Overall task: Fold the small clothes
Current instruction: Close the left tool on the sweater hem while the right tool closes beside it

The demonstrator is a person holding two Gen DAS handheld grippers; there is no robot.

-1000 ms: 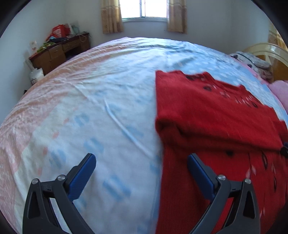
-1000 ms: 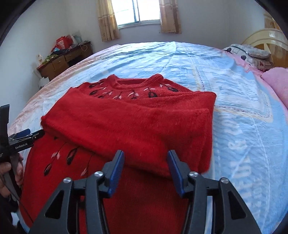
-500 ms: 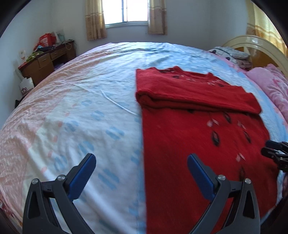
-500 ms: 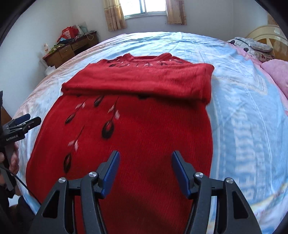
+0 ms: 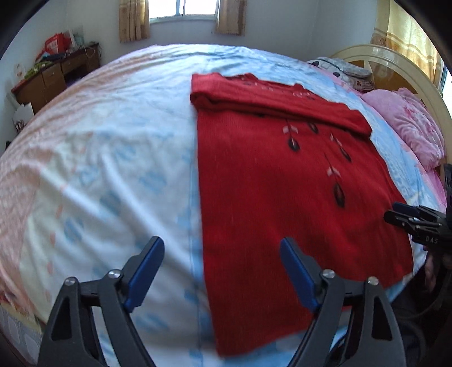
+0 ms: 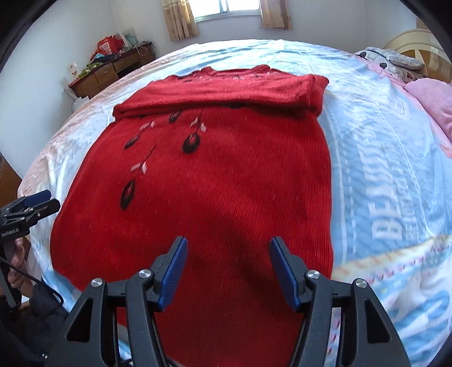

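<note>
A red knitted sweater (image 5: 282, 183) (image 6: 226, 169) with dark leaf motifs lies flat on the bed, and its sleeves (image 5: 268, 98) (image 6: 226, 90) are folded across the chest. My left gripper (image 5: 221, 245) hovers over the sweater's lower left edge; its jaws are closing with nothing pinched between them. My right gripper (image 6: 228, 242) hangs open above the sweater's lower hem area, gripping nothing. Each gripper shows at the edge of the other's view: the right gripper (image 5: 409, 217) and the left gripper (image 6: 31, 203), each held by a hand.
The bed sheet (image 5: 113, 169) is pale blue and pink. A pink pillow (image 5: 409, 132) and a cream headboard (image 5: 395, 62) are at the right. A cluttered wooden desk (image 5: 53, 76) stands by the far left wall, under a curtained window (image 5: 183, 11).
Both grippers have drawn back from the folded sleeves toward the sweater's hem end. The left jaws have narrowed a little; the right jaws stand slightly wider.
</note>
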